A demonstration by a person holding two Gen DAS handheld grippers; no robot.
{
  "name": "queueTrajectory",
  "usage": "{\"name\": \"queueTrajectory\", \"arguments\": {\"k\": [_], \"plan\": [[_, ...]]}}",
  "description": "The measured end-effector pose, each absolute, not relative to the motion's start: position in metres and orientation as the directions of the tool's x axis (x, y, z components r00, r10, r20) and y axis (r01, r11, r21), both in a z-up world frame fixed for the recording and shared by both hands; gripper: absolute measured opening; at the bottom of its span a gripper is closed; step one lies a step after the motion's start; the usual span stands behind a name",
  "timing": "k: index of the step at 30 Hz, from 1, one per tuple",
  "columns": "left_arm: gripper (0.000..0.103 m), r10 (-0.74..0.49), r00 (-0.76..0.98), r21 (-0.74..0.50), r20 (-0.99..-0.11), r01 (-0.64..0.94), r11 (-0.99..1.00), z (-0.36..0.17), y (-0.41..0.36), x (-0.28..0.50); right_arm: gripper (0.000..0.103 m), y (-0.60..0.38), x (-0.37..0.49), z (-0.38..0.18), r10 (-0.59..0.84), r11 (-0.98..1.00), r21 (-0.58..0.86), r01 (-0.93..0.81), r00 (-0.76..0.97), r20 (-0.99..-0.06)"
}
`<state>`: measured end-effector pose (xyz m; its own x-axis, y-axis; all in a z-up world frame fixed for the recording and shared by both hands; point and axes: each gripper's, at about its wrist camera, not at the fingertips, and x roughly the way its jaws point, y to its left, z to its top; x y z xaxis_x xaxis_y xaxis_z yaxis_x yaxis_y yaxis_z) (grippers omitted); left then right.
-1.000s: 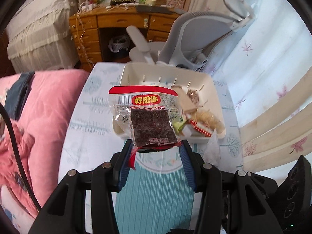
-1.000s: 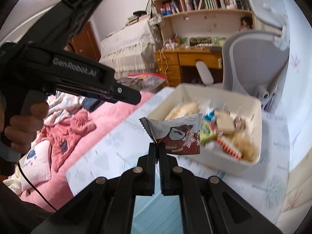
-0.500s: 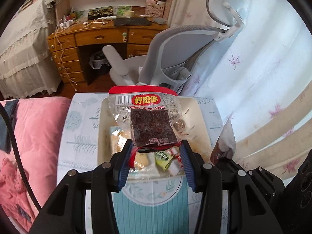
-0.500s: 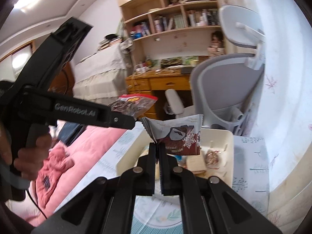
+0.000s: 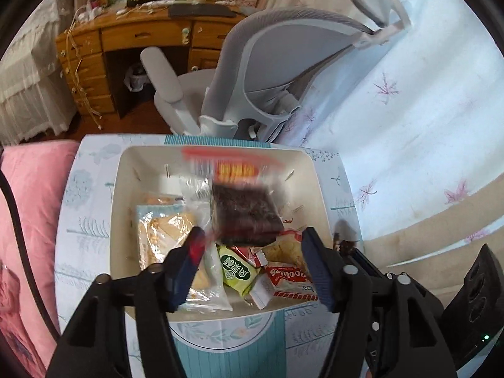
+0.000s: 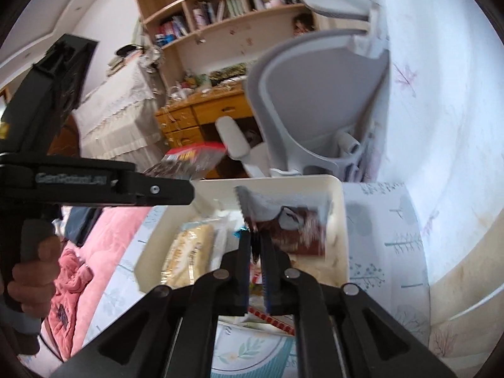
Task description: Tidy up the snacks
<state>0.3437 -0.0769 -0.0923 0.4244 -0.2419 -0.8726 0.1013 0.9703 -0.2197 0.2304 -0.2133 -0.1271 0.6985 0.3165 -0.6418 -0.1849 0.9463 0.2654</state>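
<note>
A white bin (image 5: 318, 189) holding several wrapped snacks sits on the patterned tablecloth, right under both grippers. My left gripper (image 5: 253, 249) hangs over it with its jaws opening. The clear red-topped packet of dark cake (image 5: 245, 211) is blurred just past the blue pads (image 5: 195, 245), which no longer press on it. In the right wrist view the same bin (image 6: 341, 220) lies below my right gripper (image 6: 255, 236), whose jaws are opening by a narrow gap. The brown and grey packet (image 6: 293, 230) is blurred at the fingertips, one corner still between them.
A grey office chair (image 5: 283, 72) and a wooden desk (image 5: 132, 41) stand beyond the table. Pink bedding (image 5: 28, 220) borders the left side and a pale curtain (image 5: 425, 126) the right. A person's hand (image 6: 31, 271) holds the left gripper's handle.
Both grippers have come forward over the bin and tipped downward. Their jaws have parted, and both packets now smear with motion, slipping free toward the bin.
</note>
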Motion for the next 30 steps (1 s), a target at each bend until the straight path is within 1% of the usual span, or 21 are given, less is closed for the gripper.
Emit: {"name": "queueTrajectory", "arguments": {"k": [1, 2, 3, 4, 6, 7, 9, 11, 13, 15, 20, 25, 29, 30], "plan": [[0.068, -0.241, 0.423, -0.222, -0.874, 0.093, 0.971, -0.093, -0.076, 0.343, 0.018, -0.215, 0.231, -0.128, 0.314, 0.947, 0.27, -0.175, 0.692, -0.65], [0.071, -0.233, 0.424, -0.219, -0.875, 0.083, 0.972, -0.093, -0.076, 0.342, 0.028, -0.218, 0.23, -0.129, 0.312, 0.946, 0.277, -0.166, 0.689, -0.654], [0.078, -0.227, 0.428, -0.215, -0.875, 0.076, 0.974, -0.093, -0.075, 0.34, 0.036, -0.22, 0.228, -0.129, 0.316, 0.945, 0.284, -0.166, 0.689, -0.652], [0.08, -0.218, 0.434, -0.21, -0.874, 0.067, 0.975, -0.092, -0.074, 0.337, 0.039, -0.222, 0.226, -0.129, 0.318, 0.944, 0.286, -0.165, 0.69, -0.65], [0.082, -0.202, 0.441, -0.202, -0.875, 0.048, 0.978, -0.091, -0.071, 0.33, 0.051, -0.225, 0.22, -0.127, 0.313, 0.946, 0.282, -0.163, 0.692, -0.65], [0.082, -0.194, 0.443, -0.198, -0.875, 0.037, 0.979, -0.091, -0.069, 0.325, 0.053, -0.227, 0.217, -0.127, 0.313, 0.946, 0.281, -0.163, 0.69, -0.652], [0.082, -0.174, 0.44, -0.19, -0.881, 0.008, 0.982, -0.094, -0.065, 0.312, 0.066, -0.231, 0.21, -0.129, 0.312, 0.946, 0.282, -0.16, 0.678, -0.665], [0.082, -0.151, 0.431, -0.184, -0.889, -0.036, 0.982, -0.097, -0.059, 0.295, 0.07, -0.235, 0.202, -0.133, 0.315, 0.945, 0.286, -0.156, 0.667, -0.676], [0.082, -0.14, 0.423, -0.188, -0.895, -0.073, 0.979, -0.101, -0.055, 0.28, 0.071, -0.24, 0.191, -0.14, 0.32, 0.943, 0.299, -0.145, 0.644, -0.695], [0.082, -0.121, 0.409, -0.185, -0.904, -0.119, 0.976, -0.109, -0.049, 0.256, 0.078, -0.244, 0.18, -0.148, 0.317, 0.943, 0.306, -0.128, 0.622, -0.716], [0.082, -0.065, 0.375, -0.136, -0.925, -0.164, 0.977, -0.125, -0.043, 0.203, 0.088, -0.248, 0.154, -0.175, 0.336, 0.937, 0.336, -0.099, 0.526, -0.781], [0.082, -0.032, 0.343, -0.114, -0.939, -0.222, 0.968, -0.135, -0.031, 0.151, 0.089, -0.237, 0.124, -0.204, 0.353, 0.933, 0.351, -0.081, 0.389, -0.851], [0.083, -0.016, 0.366, -0.112, -0.931, -0.241, 0.964, -0.127, -0.021, 0.123, 0.094, -0.222, 0.099, -0.213, 0.368, 0.928, 0.365, -0.072, 0.321, -0.873], [0.085, -0.017, 0.374, -0.112, -0.927, -0.231, 0.966, -0.123, -0.02, 0.118, 0.095, -0.219, 0.093, -0.213, 0.372, 0.927, 0.37, -0.069, 0.312, -0.874]]}}
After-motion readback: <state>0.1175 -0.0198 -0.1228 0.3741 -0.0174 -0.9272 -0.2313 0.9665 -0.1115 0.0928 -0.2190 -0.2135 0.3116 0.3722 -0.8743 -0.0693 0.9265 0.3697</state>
